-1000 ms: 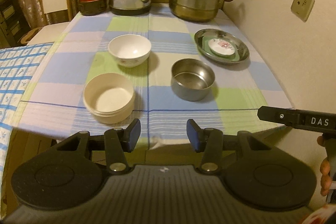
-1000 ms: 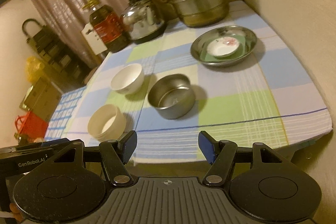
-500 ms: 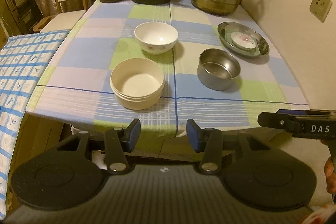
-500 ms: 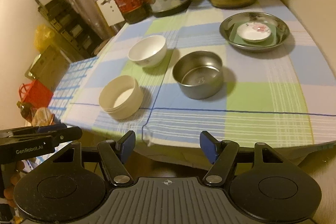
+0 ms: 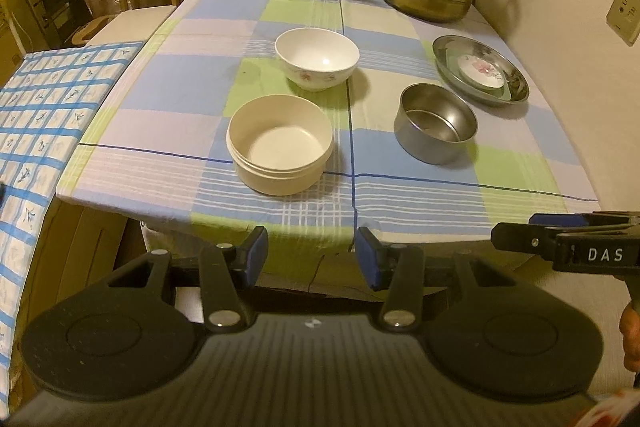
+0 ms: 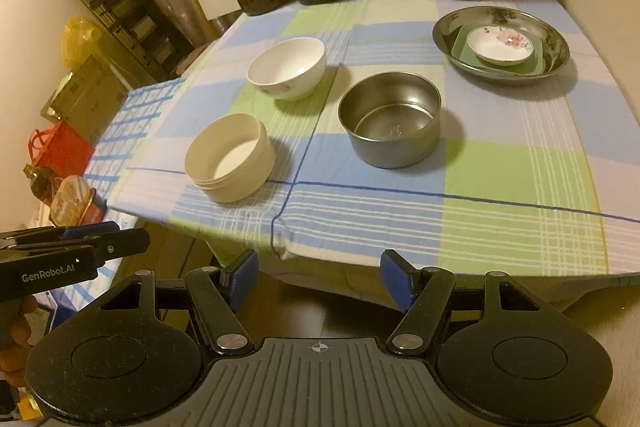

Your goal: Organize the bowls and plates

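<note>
Steel shallow round plate (image 6: pixel 560 61) already nests a green square dish (image 6: pixel 538 61) under a white floral saucer (image 6: pixel 500 49), while nearer it the steel bowl (image 6: pixel 390 119), white floral bowl (image 6: pixel 286 69) and cream round tub (image 6: pixel 230 157) stand apart, unstacked; both tongs (image 5: pixel 308 259) (image 6: pixel 318 281) spread, empty.

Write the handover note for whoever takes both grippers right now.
Left gripper and right gripper: open, empty, short of the table's near edge.
On the tablecloth: cream bowl near left, white bowl behind it, steel bowl near right.
Done: small plate and green plate stacked in the steel dish.
Left: the three bowls, all loose.
</note>
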### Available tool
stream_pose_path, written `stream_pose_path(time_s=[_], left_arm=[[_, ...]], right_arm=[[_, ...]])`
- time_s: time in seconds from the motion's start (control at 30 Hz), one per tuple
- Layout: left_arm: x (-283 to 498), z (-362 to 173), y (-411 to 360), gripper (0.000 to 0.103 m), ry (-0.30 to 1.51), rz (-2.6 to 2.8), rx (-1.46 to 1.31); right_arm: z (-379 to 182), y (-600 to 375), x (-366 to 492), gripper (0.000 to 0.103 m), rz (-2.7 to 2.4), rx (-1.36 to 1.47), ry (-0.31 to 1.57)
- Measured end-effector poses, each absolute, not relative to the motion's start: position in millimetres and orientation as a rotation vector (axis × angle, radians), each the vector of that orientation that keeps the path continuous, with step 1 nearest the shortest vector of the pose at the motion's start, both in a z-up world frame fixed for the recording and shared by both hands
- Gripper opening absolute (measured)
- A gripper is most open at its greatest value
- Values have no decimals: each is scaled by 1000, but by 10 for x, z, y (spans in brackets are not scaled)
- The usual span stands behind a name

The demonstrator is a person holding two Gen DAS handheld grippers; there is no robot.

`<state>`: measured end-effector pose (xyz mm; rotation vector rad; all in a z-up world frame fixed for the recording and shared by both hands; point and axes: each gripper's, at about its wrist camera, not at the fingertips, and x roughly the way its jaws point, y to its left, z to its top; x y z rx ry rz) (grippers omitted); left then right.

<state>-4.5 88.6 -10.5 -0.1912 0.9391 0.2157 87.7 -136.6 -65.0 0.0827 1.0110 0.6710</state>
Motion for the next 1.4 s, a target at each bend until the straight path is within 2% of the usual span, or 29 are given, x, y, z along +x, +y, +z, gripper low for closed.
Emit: stream_pose_path(time_s=[0.57, 1.13, 1.27, 1.4], left_arm=[[-10, -122, 940, 45, 937, 259, -200], [709, -397, 1641, 44, 963, 185, -186], [917, -532, 1821, 39, 988, 165, -196], [1099, -660, 1931, 36, 1015, 142, -188]], right_arm=[[-699, -1255, 947, 68, 681, 72, 1018], [-808, -702, 1496, 67, 648, 138, 1014], [-904, -448, 1625, 57, 664, 124, 1022], [-1032, -197, 1756, 51, 679, 110, 1048]])
